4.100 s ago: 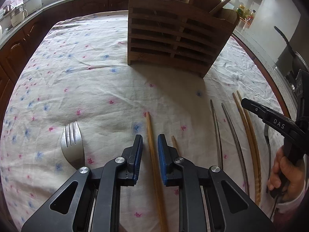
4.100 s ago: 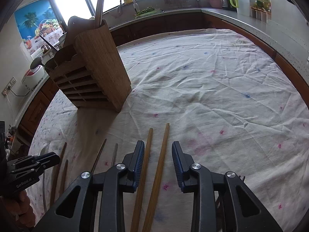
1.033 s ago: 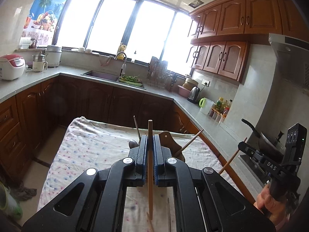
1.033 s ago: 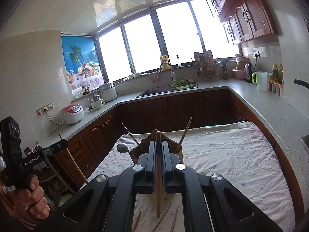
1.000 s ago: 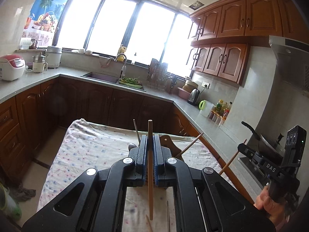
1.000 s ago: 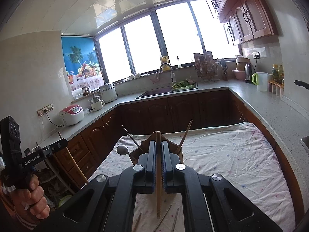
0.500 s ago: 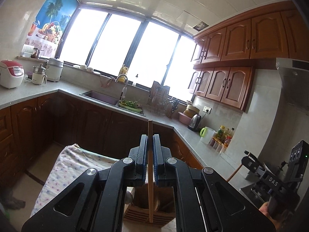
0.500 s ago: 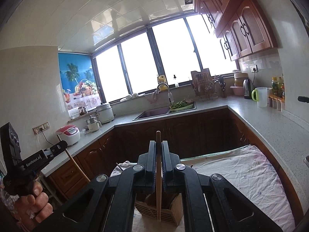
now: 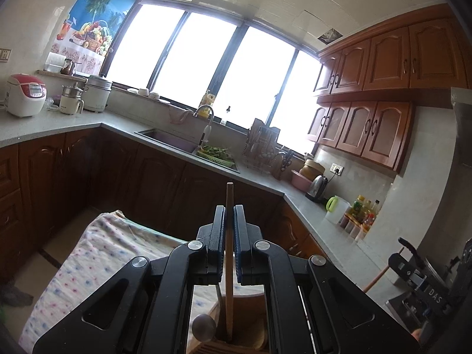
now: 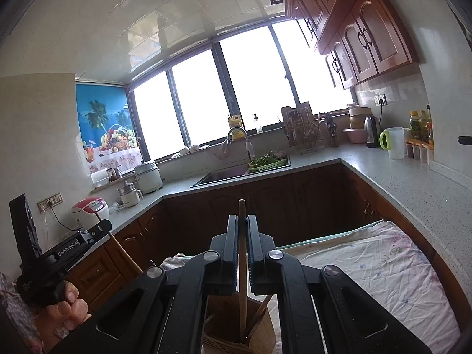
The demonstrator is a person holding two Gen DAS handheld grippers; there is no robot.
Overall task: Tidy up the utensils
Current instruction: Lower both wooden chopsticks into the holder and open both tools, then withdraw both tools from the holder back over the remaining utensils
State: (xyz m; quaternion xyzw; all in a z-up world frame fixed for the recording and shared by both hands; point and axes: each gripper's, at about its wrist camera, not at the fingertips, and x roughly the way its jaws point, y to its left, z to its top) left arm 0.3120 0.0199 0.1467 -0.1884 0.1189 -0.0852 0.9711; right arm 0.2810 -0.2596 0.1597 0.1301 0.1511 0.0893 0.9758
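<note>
The left claw (image 9: 229,230) pinches a wooden chopstick (image 9: 229,265) upright, its lower end down inside the wooden holder (image 9: 236,333) beside a spoon (image 9: 204,327). The right claw (image 10: 242,236) grips a second chopstick (image 10: 242,280) the same way — its tip in the holder (image 10: 224,324) on the cloth-covered worktop (image 10: 383,265).

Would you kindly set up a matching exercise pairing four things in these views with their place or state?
Things:
1. left gripper
2. right gripper
3. ladle
4. jug

Places or states:
A. stands on the counter
B. head sticks up from the holder
C. shut on a chopstick, seen in the left wrist view
D. shut on a chopstick, seen in the right wrist view

Pairs: 1-C, 2-D, 3-B, 4-A
</note>
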